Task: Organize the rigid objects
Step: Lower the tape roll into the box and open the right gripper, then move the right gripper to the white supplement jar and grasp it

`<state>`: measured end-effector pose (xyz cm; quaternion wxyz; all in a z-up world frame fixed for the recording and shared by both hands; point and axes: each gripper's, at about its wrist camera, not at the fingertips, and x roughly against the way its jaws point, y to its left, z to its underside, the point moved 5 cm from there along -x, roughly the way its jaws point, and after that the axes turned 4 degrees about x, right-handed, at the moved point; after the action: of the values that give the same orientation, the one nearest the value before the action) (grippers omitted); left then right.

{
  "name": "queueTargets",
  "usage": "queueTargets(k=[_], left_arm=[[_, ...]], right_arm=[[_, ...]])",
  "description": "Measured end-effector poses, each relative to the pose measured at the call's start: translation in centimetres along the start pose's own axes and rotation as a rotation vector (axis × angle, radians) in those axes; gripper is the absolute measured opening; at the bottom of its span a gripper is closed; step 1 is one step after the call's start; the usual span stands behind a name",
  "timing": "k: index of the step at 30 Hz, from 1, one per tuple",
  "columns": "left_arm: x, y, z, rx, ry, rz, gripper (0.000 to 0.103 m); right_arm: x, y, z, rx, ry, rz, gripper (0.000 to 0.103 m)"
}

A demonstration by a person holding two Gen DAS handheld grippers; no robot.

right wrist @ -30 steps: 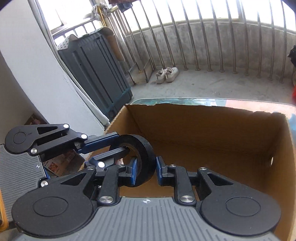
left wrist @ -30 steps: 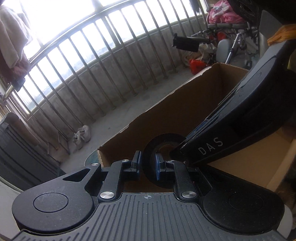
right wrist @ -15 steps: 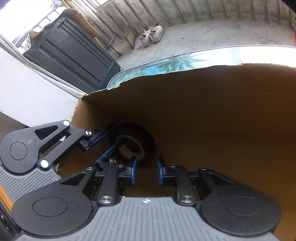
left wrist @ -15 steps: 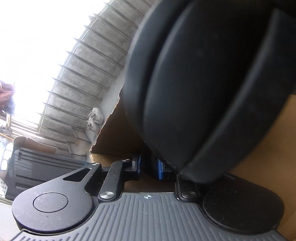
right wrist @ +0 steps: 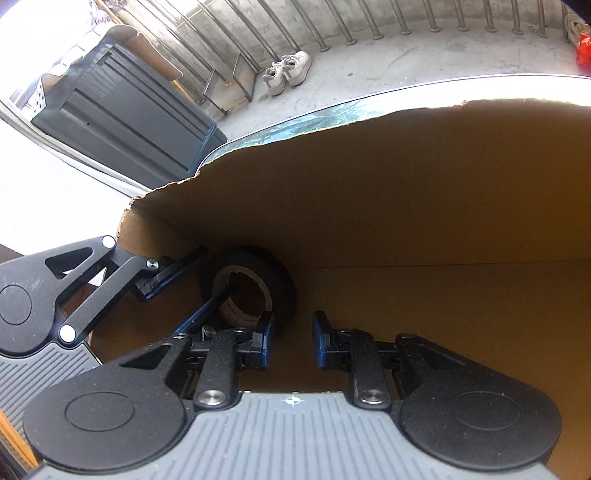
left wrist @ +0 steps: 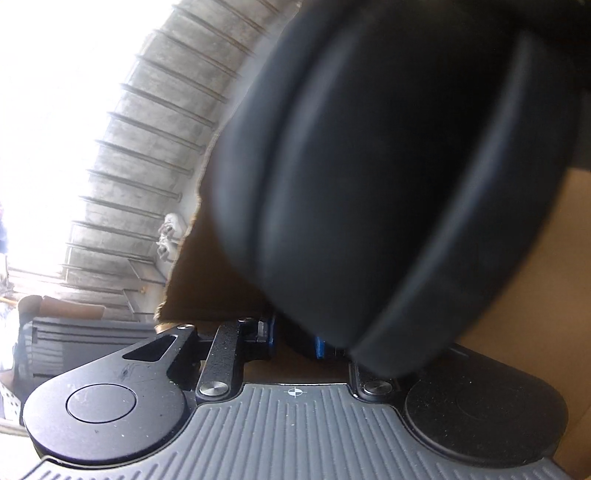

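Black tape roll [right wrist: 255,284] stands inside cardboard box [right wrist: 424,206], straddled by left gripper [right wrist: 207,284].

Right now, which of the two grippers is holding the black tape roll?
The left gripper: one finger sits inside the black tape roll, the other outside its wall. The right gripper stands open, empty.

Sunlit concrete balcony floor [right wrist: 369,74], railing [right wrist: 332,26]

Right gripper [right wrist: 291,341]: black pebbled linkage arms, silver pivot screws, blue-edged finger pads [right wrist: 320,341], round black side discs, grey ribbed base with white crosshair mark. Left gripper [right wrist: 184,280] built the same.
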<state>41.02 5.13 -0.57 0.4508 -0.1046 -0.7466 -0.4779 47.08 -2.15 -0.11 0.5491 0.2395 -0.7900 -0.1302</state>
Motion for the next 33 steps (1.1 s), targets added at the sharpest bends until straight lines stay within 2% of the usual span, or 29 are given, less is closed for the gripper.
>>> queueTargets(k=[2,5,11,13,15,17,18,19,20,22,25,27,30,33], left_arm=[[0.2,-0.5,-0.1,-0.052,0.019,0.052,0.017],[1.2,0.6,-0.3,0.016,-0.018,-0.027,0.022],[2.4,1.5,-0.6,0.023,-0.027,-0.057,0.022],[2.9,1.9,-0.8,0.039,-0.031,-0.069,0.029],[3.6,2.3,-0.9,0.037,-0.046,-0.073,0.030],[4.3,2.6,-1.0,0.044,-0.068,-0.098,0.028],[4.6,2.7,-1.1,0.051,-0.070,-0.084,0.013],[4.6,2.8,-1.2,0.059,-0.065,-0.071,0.006],[4.7,2.9,-1.4,0.050,-0.053,-0.060,0.006],[5.2,3.3,-1.7,0.046,-0.060,-0.091,0.006],[6.0,4.1,-2.1,0.071,-0.070,-0.073,0.006],[6.9,4.4,-2.3,0.059,-0.087,-0.092,0.007],[9.3,4.7,-2.4,0.050,-0.133,-0.147,0.008],[13.6,4.9,-2.1,0.101,-0.209,-0.184,0.010]], right_arm=[[0.0,-0.2,0.1,-0.016,0.001,-0.013,0.024],[0.1,-0.5,0.2,-0.013,-0.016,-0.002,0.024],[0.5,-0.2,0.5,-0.014,-0.025,0.002,0.024],[0.5,-0.5,0.7,-0.029,-0.019,-0.005,0.024],[0.8,-0.4,0.9,-0.031,-0.025,0.004,0.024],[0.9,-0.2,0.8,-0.021,-0.031,0.005,0.024],[0.4,0.1,-0.3,-0.019,-0.042,0.011,0.024],[0.6,0.2,-0.3,-0.014,-0.046,0.014,0.024],[0.7,0.3,-0.3,-0.008,-0.048,0.028,0.024],[0.7,0.1,-0.2,-0.015,-0.051,0.048,0.024],[0.4,-0.2,0.0,-0.046,-0.043,0.009,0.024],[0.8,-0.3,0.0,-0.052,-0.059,-0.001,0.024],[2.0,-0.4,-0.2,-0.044,-0.084,-0.014,0.024],[4.0,0.1,0.1,-0.034,-0.109,-0.013,0.024]])
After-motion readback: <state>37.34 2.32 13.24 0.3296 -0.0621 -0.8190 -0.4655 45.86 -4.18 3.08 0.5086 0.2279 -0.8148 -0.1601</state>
